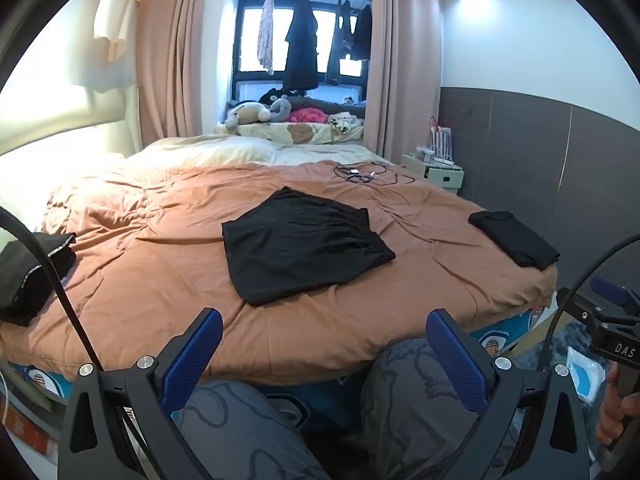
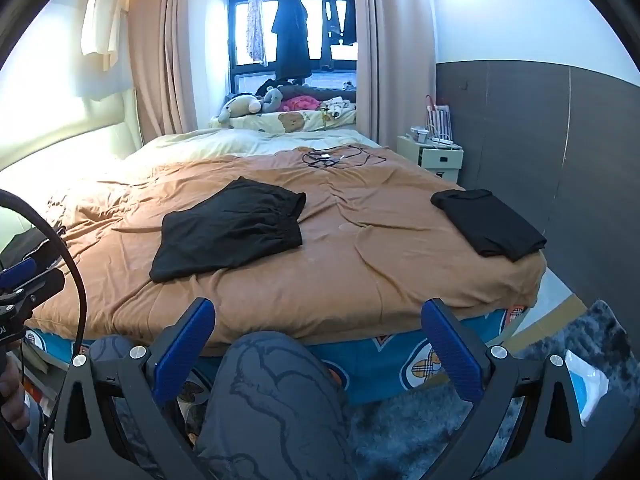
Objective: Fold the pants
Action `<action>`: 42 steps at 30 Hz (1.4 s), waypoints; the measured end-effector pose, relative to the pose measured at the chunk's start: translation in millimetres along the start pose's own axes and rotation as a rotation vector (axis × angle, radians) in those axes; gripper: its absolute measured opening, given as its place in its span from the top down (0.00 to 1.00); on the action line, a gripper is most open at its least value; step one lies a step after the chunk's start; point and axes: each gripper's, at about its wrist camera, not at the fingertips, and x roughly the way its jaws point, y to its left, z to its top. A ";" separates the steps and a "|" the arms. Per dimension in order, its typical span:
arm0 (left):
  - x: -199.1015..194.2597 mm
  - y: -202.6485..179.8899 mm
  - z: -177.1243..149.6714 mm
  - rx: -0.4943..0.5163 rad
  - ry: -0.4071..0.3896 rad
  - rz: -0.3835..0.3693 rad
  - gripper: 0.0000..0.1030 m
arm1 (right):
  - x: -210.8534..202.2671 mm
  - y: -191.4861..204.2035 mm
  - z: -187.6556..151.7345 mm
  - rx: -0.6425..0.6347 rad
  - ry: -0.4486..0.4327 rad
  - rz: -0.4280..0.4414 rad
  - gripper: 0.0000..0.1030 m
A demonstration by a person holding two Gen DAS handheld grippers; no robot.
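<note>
left gripper [image 1: 324, 330]: jaws wide apart, holding nothing, low near the bed's front edge
right gripper [image 2: 318, 320]: jaws wide apart, empty, same height
pants [image 1: 300, 244]: black, folded in half, flat mid-bed on brown duvet [image 1: 160, 264]
folded black garment [image 1: 516, 238]: right bed edge, well apart from pants
cables [image 1: 368, 174]: far side of duvet

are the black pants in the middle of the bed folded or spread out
Folded. The black pants lie on the brown blanket as one compact rectangle, no separate legs showing, gathered waistband along the right edge.
</note>
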 end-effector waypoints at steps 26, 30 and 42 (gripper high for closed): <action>-11.1 11.7 -12.5 -0.028 -0.002 -0.031 0.00 | -14.9 -1.2 -14.2 0.008 -0.023 -0.027 0.00; -11.8 12.7 -12.3 -0.026 -0.004 -0.036 0.00 | -15.7 1.5 -14.5 0.007 -0.025 -0.031 0.00; -16.9 13.5 -14.8 -0.031 -0.014 -0.045 0.00 | -17.5 2.4 -13.9 0.001 -0.020 -0.028 0.00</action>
